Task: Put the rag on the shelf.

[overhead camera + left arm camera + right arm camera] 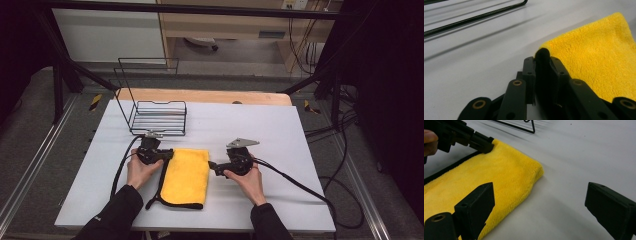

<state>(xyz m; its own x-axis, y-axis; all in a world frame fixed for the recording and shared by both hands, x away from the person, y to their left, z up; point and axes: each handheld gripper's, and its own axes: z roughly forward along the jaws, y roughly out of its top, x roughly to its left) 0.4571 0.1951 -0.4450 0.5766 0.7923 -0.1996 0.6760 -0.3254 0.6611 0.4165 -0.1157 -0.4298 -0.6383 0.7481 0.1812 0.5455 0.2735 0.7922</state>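
L gripper [541, 62] pinching far-left corner of folded yellow cloth [187, 176] mid-desk [280, 135], prob. to lift/unfold it. R gripper [539, 207] spread wide just beside cloth's right edge, ready to grab. Wire rack [159, 117] behind.

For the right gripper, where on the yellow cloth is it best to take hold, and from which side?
Probably the far right corner of the yellow cloth, approached from the bare table on the cloth's right. The right gripper already faces that edge with fingers open, and the folded corner is thick and free. The left gripper pinches the opposite far corner.
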